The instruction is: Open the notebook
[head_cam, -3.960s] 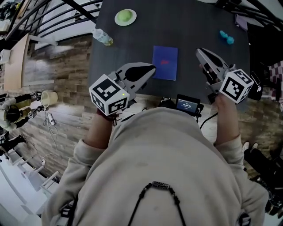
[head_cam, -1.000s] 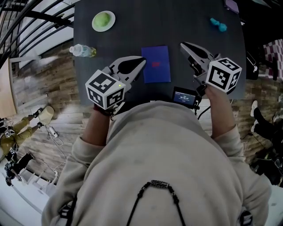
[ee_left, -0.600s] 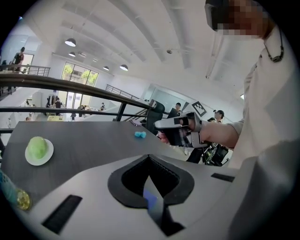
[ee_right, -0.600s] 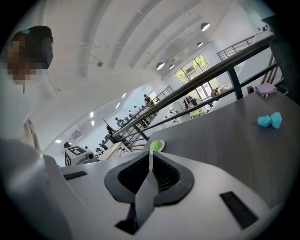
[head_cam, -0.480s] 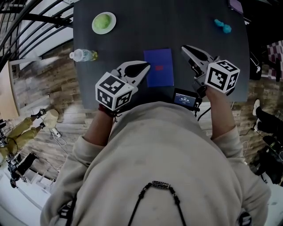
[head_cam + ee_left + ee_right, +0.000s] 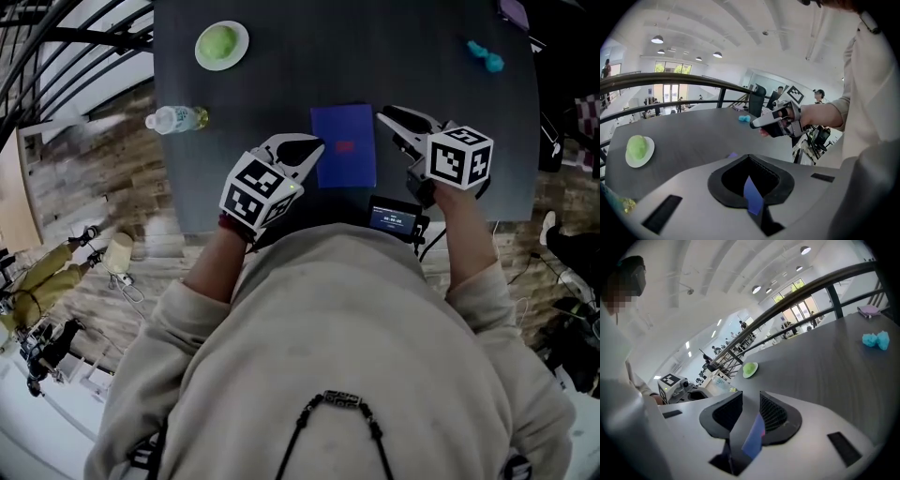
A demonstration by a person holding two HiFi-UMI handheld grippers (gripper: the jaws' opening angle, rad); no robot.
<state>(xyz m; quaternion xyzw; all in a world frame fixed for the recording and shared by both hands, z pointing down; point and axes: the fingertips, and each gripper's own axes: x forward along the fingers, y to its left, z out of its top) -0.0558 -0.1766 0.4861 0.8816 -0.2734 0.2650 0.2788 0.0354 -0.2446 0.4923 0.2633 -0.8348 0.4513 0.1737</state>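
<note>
Approach step: the closed blue notebook (image 6: 344, 145) lies flat on the worktop (image 6: 375, 56) between both grippers. The left gripper (image 6: 314, 145) has its jaws together and empty. The right gripper (image 6: 382, 116) has its jaws opening with nothing between them. The next move probably calls for 1 jaw slipping under the cover's free edge.

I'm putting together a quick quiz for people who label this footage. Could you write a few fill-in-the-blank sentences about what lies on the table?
1. The notebook on the table has a ____ cover.
2. The notebook lies ____, its cover not yet lifted.
3. The plate at the table's far left holds something ____ in colour.
4. In the head view, the turquoise thing lies at the table's far ____ corner.

Missing words: blue; closed; green; right
</note>
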